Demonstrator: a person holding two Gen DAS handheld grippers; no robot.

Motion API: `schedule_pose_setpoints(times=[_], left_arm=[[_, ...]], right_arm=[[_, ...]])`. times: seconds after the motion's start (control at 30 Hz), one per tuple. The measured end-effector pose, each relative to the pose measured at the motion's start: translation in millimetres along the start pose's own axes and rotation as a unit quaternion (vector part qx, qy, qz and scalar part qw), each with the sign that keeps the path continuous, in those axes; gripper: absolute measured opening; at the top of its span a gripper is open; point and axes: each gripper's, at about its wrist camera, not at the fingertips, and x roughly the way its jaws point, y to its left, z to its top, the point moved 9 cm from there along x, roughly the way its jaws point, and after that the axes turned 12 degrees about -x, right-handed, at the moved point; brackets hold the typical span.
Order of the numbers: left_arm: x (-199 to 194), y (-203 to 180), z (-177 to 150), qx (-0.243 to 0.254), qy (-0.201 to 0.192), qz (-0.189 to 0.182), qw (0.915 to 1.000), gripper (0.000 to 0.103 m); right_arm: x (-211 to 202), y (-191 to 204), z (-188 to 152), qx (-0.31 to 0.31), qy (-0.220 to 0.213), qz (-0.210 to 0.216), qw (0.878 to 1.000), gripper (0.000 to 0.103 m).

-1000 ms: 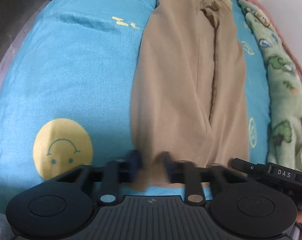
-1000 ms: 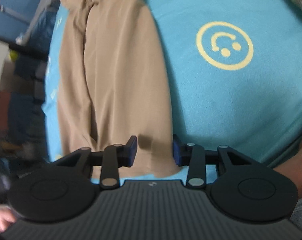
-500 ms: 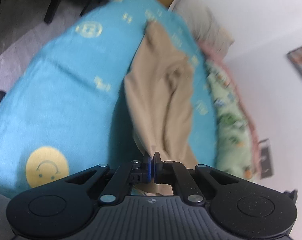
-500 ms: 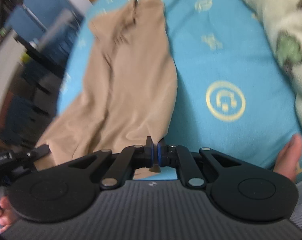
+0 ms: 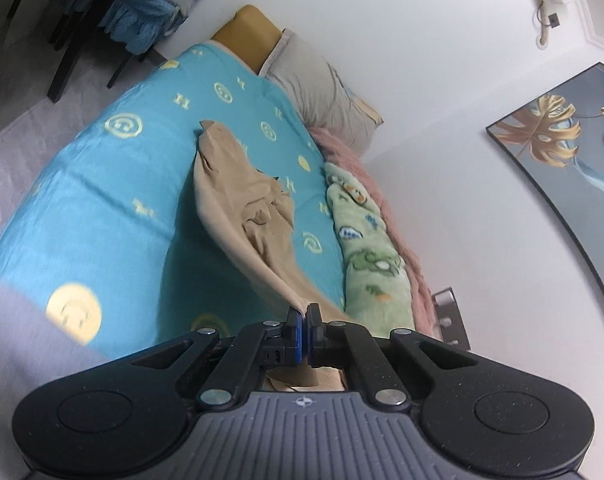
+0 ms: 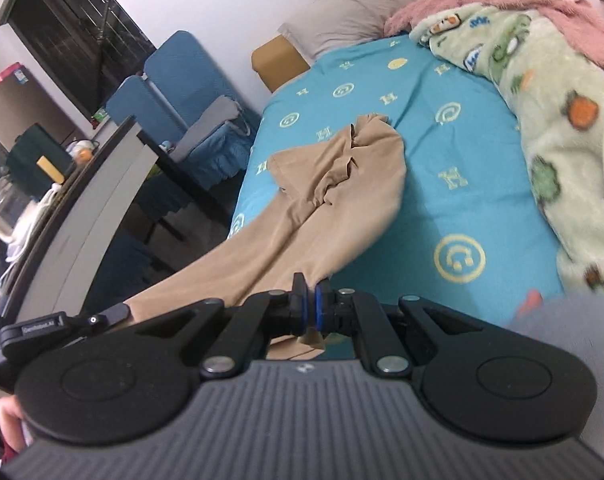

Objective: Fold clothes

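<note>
Tan trousers (image 5: 238, 196) lie lengthwise on a blue bedsheet (image 5: 114, 184) with yellow smiley prints. My left gripper (image 5: 303, 316) is shut on the near hem of the trousers and holds it lifted above the bed. My right gripper (image 6: 310, 302) is shut on the other near hem corner of the trousers (image 6: 333, 184), also lifted. The waist end still rests on the sheet (image 6: 453, 184) farther up. The left gripper's body (image 6: 54, 324) shows at the lower left of the right wrist view.
A green cartoon-print blanket (image 5: 365, 248) and a pink blanket (image 6: 501, 4) lie along the wall side. A grey pillow (image 5: 321, 96) is at the bed head. Blue chairs (image 6: 182, 80) and a dark desk (image 6: 74, 208) stand beside the bed.
Both grippers closed on the trouser hems and rose from the bed, lifting the leg ends; the views now tilt up to show the whole bed and wall.
</note>
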Motion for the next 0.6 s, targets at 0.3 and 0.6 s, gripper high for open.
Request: schedule_pose_setpoints(times=[0.3, 0.6], left_arm=[[82, -2, 71, 0.047, -0.019, 0.088, 0.9948, 0.002], [227, 15, 162, 0.1, -0.051, 0.153, 0.9819, 0.002]], right_arm=[[53, -30, 39, 0.036, 0.004, -0.027, 0.999, 0.007], [183, -76, 104, 0.034, 0.018, -0.071, 0.997, 0.007]])
